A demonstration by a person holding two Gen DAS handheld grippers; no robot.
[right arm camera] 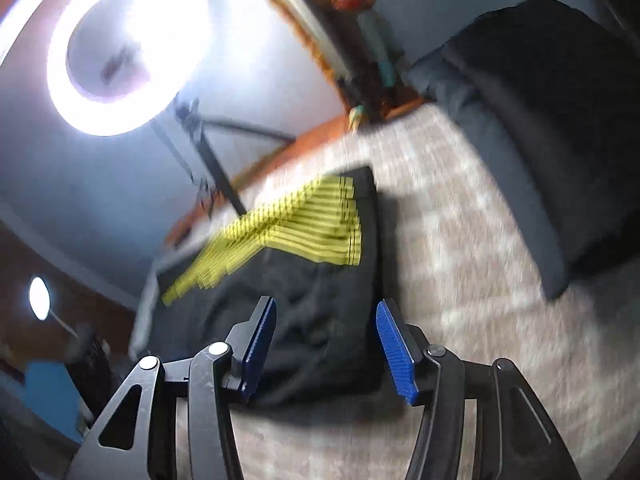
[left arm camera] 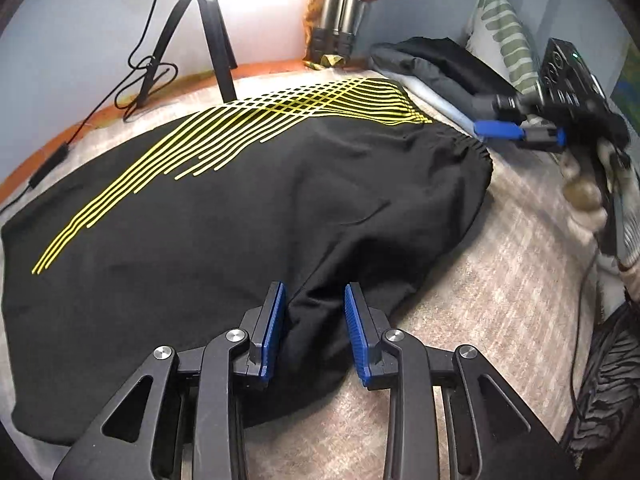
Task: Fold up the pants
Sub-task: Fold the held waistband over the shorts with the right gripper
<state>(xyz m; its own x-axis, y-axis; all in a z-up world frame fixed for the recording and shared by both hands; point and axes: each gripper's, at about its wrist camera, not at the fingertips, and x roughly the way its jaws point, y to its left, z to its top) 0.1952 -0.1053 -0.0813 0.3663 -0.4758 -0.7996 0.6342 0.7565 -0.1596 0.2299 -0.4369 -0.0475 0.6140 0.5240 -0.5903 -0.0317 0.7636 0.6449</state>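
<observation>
- One pair of black pants (left arm camera: 224, 216) lay spread on a beige patterned bed cover (left arm camera: 500, 280), directly ahead of the left gripper (left arm camera: 314, 332) and running away from it to the left.
- The pants bore one set of thin yellow stripes (left arm camera: 248, 128), which crossed into a lattice near the far edge; a gathered elastic waistband (left arm camera: 476, 148) sat at the right end, and the cloth showed soft creases.
- Two grippers were present. The left gripper's jaws stood apart, with a fold of black cloth lying between the blue pads (left arm camera: 274, 332); no clamping was visible.
- The right gripper (right arm camera: 326, 348) also had its jaws apart, above the near edge of the pants (right arm camera: 320, 320); this view was blurred. In the left wrist view the right gripper (left arm camera: 516, 130) appeared just beyond the waistband.
- Beyond the jaws stood two tripods: one black (left arm camera: 200, 36), one silver (left arm camera: 340, 8).
- One lit ring light (right arm camera: 128, 44) showed up and left of the right jaws.
- One striped pillow (left arm camera: 504, 36) and one dark bundle of cloth (left arm camera: 436, 60) lay beyond the waistband.
</observation>
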